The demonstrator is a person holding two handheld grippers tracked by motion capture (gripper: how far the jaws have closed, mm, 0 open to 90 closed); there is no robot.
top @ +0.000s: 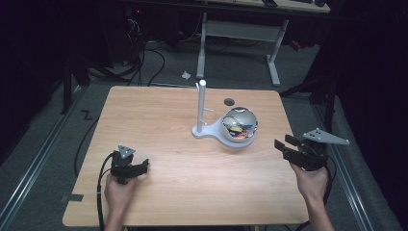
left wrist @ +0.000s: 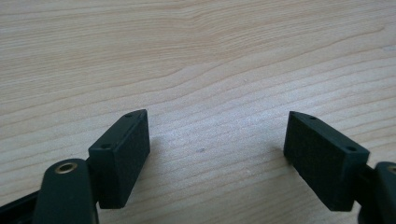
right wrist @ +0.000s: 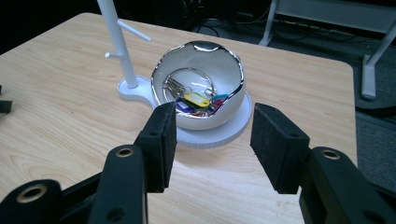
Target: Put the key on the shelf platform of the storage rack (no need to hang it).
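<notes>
From above, the left gripper [top: 139, 167] rests low on the table [top: 168, 125], well apart from the white bowl [top: 239, 124], which sits ahead and to its right. The left gripper view shows its jaws spread wide over bare wood. In the right gripper view, the right gripper [right wrist: 212, 140] stands open, the bowl of keys [right wrist: 194, 99] just ahead between its jaws, beside a white stand [right wrist: 116, 37].

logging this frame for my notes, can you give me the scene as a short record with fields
surface: wooden table
bowl: shiny bowl tilted on a white stand base
bowl contents: keys with coloured tags on a ring
stand: white post with side pegs, beside the bowl
left gripper: open, low over bare wood
right gripper: open, facing the bowl, apart from it
</notes>
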